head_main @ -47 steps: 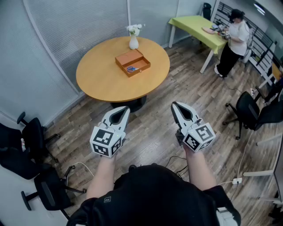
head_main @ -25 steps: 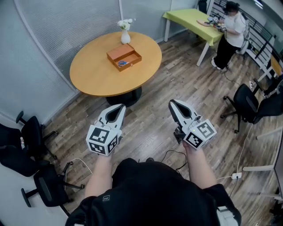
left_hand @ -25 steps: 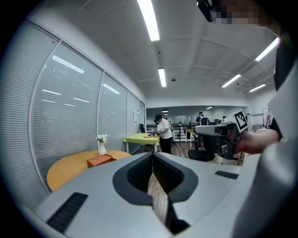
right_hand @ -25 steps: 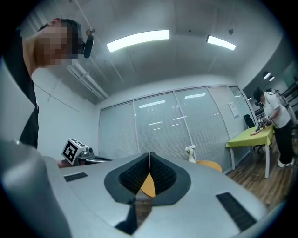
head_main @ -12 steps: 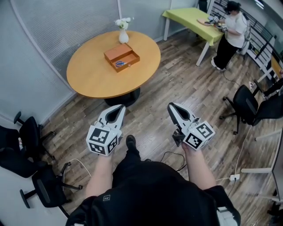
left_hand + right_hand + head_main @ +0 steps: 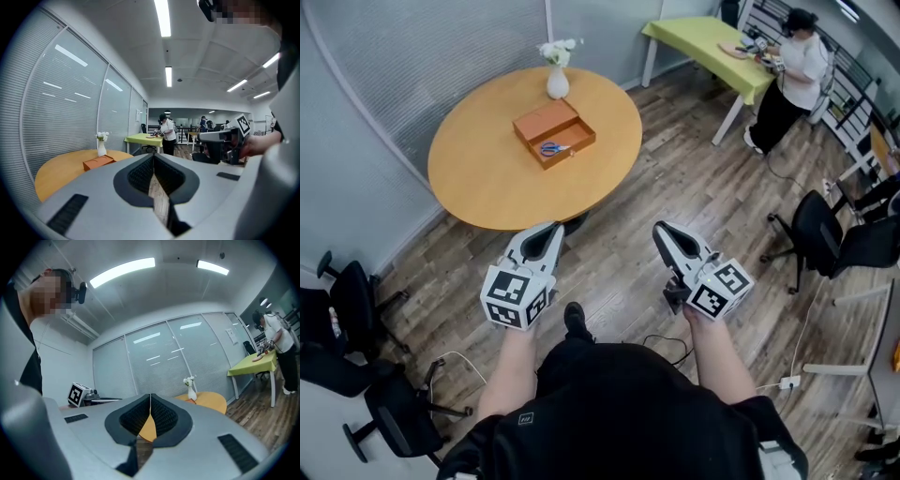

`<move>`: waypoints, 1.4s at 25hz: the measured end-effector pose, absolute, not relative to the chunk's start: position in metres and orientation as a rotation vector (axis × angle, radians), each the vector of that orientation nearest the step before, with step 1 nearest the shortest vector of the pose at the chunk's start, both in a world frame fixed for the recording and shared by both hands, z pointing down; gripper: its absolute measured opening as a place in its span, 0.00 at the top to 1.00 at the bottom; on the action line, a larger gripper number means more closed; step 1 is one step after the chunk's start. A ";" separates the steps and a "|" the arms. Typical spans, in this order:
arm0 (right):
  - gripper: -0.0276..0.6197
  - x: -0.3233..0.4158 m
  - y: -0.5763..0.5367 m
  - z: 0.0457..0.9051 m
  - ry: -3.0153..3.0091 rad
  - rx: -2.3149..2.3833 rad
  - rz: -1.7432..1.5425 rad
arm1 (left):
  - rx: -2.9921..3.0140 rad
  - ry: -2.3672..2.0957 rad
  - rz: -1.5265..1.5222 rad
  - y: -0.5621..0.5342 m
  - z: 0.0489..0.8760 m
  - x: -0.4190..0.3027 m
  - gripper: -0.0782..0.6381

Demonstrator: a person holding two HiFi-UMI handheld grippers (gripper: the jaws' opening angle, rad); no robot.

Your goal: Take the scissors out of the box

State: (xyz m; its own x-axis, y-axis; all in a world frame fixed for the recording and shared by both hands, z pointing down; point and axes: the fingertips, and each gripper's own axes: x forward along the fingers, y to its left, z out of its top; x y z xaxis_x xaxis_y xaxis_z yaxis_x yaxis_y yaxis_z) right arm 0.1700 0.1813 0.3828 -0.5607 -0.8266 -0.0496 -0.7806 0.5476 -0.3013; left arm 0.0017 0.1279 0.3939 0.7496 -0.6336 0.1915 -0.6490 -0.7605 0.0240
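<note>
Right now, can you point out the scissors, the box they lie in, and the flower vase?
scissors (image 6: 550, 148), head view, on the blue handles.
box (image 6: 542, 120), head view, on its flat orange half beside the scissors.
vase (image 6: 557, 86), head view, on its white body.

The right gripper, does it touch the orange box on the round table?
Apart. The head view shows the right gripper over the floor, short of the table, with the box far beyond.

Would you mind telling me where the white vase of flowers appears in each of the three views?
Head view: the white vase near the top, left of centre, at the round table's far edge.
Left gripper view: left of the jaws, just behind the orange box.
Right gripper view: small, just right of the jaws.
Shared landmark: the round table beneath it.
</note>
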 end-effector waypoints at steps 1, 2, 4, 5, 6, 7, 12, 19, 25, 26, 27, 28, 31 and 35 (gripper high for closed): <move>0.90 0.167 0.170 0.383 2.600 -1.362 -0.370 | 2.854 -1.047 0.263 0.117 0.394 -0.001 0.87; 0.90 0.164 0.159 0.383 2.603 -1.362 -0.375 | 2.854 -1.046 0.263 0.106 0.393 -0.003 0.87; 0.90 0.157 0.136 0.385 2.608 -1.364 -0.387 | 2.852 -1.045 0.265 0.084 0.393 -0.010 0.87; 0.90 0.153 0.124 0.385 2.611 -1.365 -0.392 | 2.851 -1.045 0.266 0.074 0.393 -0.014 0.87; 0.90 0.148 0.112 0.386 2.615 -1.364 -0.396 | 2.851 -1.047 0.267 0.062 0.393 -0.019 0.87; 0.90 0.143 0.099 0.385 2.620 -1.362 -0.398 | 2.849 -1.050 0.267 0.050 0.393 -0.025 0.87; 0.90 0.110 0.047 0.387 2.655 -1.341 -0.407 | 2.836 -1.075 0.251 0.000 0.394 -0.058 0.87; 0.90 0.081 0.004 0.381 2.682 -1.335 -0.384 | 2.840 -1.086 0.230 -0.042 0.390 -0.087 0.87; 0.90 0.077 -0.022 0.384 2.701 -1.320 -0.405 | 2.831 -1.084 0.216 -0.060 0.393 -0.089 0.87; 0.90 0.078 -0.027 0.384 2.705 -1.312 -0.407 | 2.826 -1.089 0.216 -0.064 0.394 -0.089 0.87; 0.90 0.078 -0.033 0.384 2.708 -1.304 -0.409 | 2.821 -1.094 0.216 -0.068 0.394 -0.089 0.87; 0.90 0.079 -0.039 0.385 2.709 -1.297 -0.413 | 2.817 -1.100 0.218 -0.071 0.395 -0.088 0.87; 0.90 0.080 -0.061 0.389 2.712 -1.266 -0.423 | 2.806 -1.122 0.229 -0.086 0.398 -0.087 0.87; 0.90 0.085 -0.100 0.396 2.730 -1.208 -0.444 | 2.776 -1.162 0.236 -0.117 0.404 -0.080 0.87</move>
State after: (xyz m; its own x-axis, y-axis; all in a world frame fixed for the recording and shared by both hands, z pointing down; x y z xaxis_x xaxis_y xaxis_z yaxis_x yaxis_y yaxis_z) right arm 0.0851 -0.1004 0.3964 -0.6731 -0.7395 0.0059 -0.7032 0.6376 -0.3146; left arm -0.0805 -0.1173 0.4039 0.6923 -0.6959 0.1908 -0.7152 -0.6969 0.0528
